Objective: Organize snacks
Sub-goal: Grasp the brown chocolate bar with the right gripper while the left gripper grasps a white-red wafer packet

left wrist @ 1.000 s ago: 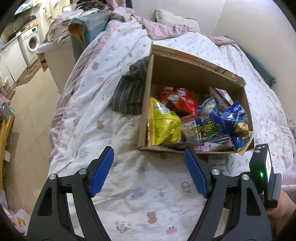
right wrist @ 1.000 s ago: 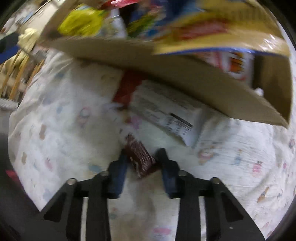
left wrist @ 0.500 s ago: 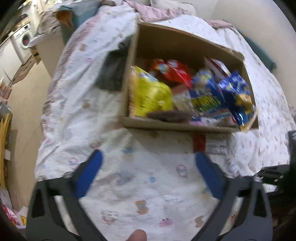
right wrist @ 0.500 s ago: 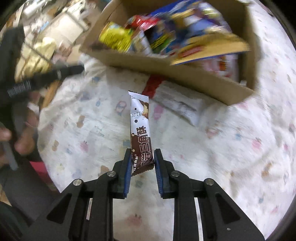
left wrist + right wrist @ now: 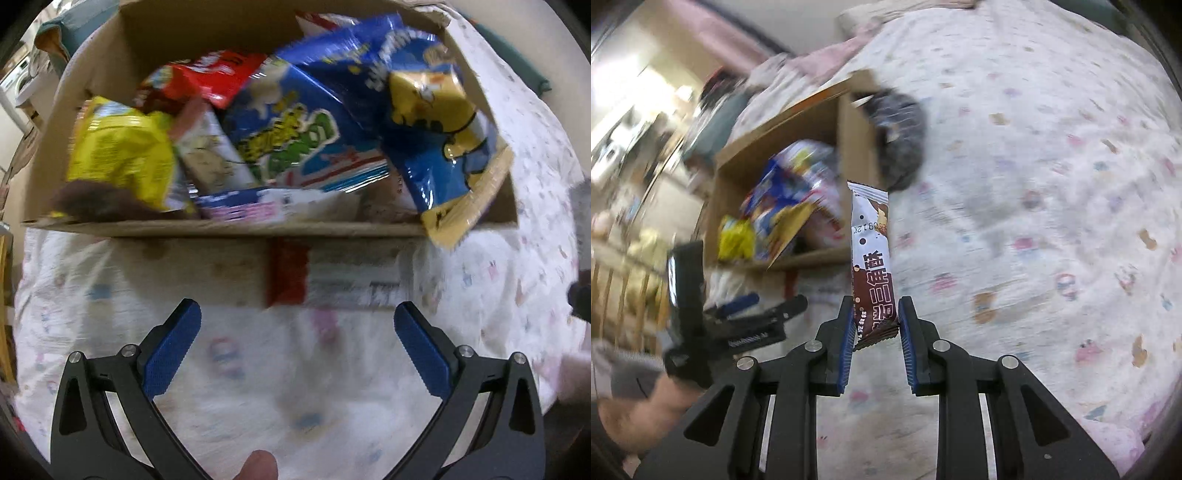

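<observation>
A cardboard box [image 5: 229, 229] full of snack bags stands on the bed: a yellow bag [image 5: 122, 155], a red bag [image 5: 207, 79], blue bags [image 5: 413, 107]. A red and white packet [image 5: 332, 278] lies on the quilt against the box's front wall. My left gripper [image 5: 297, 330] is open and empty just in front of that packet. My right gripper [image 5: 875, 321] is shut on a brown and white chocolate bar [image 5: 871, 258], held upright above the quilt, to the right of the box [image 5: 775, 155]. The left gripper [image 5: 738, 321] shows at the lower left in the right wrist view.
The bed has a white cartoon-print quilt [image 5: 1052, 184]. A dark striped cloth [image 5: 905, 144] lies beside the box's far end. Pink bedding [image 5: 820, 59] is piled at the head. Room furniture shows blurred at the left [image 5: 624, 122].
My right gripper lifted the chocolate bar off the quilt and swung right, away from the box front. My left gripper moved in close to the box and the packet, still open.
</observation>
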`<state>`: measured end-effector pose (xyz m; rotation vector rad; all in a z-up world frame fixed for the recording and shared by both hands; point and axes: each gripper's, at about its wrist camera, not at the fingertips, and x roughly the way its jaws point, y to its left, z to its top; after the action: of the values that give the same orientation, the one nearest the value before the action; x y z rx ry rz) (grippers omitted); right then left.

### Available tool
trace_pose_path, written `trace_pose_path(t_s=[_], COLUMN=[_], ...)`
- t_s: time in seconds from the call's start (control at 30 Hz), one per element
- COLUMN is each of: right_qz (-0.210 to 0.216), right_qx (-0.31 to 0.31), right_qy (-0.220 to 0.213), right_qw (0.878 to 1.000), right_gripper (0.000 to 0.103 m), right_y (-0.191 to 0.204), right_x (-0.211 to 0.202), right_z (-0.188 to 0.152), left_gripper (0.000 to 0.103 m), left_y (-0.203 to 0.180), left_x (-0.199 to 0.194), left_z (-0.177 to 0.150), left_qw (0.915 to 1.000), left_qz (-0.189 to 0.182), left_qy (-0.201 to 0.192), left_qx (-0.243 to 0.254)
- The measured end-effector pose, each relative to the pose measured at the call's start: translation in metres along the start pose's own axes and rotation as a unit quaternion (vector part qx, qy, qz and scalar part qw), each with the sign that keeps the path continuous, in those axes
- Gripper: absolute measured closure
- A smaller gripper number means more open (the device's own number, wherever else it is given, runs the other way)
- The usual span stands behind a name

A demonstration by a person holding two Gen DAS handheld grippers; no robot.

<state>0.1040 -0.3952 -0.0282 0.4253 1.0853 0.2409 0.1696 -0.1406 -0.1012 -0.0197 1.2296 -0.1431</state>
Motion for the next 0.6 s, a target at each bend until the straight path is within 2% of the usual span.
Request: trace_pose_path(t_s=[0.1,0.23,0.37,0.5,0.6], right_qz=[0.002,0.018,0.026,0.03,0.032], right_qx=[0.017,0.027,0.023,0.023,0.019], right_qy=[-0.001,0.0,0.002,0.005,0.006], right_qw=[1.0,0.999,0.999,0.999,0.999], right_gripper=[0.079,0.079,0.079,0.079,0.079], right_y=[-0.012,-0.007,-0.006,-0.002,0.002], right_x=[0.001,0.007,0.006,0.01,0.012], right_z=[0.001,0.003,0.007,0.008,0.009], left_gripper=[0.0,0.0,0.0,0.001,0.017], left_y=[-0.015,-0.029,-0.036,-0.037,-0.032], left_x=[0.023,0.042,0.049,0.05,0.046], left_z=[0.008,0.015,0.017,0.014,0.007], left_qw=[0.9997,0.9993,0.9989,0.9994,0.9992], left_qz=[0.006,0.02,0.034,0.026,0.034], left_qy=[0.017,0.031,0.031,0.024,0.019], left_qx=[-0.013,-0.01,-0.005,-0.005,-0.008])
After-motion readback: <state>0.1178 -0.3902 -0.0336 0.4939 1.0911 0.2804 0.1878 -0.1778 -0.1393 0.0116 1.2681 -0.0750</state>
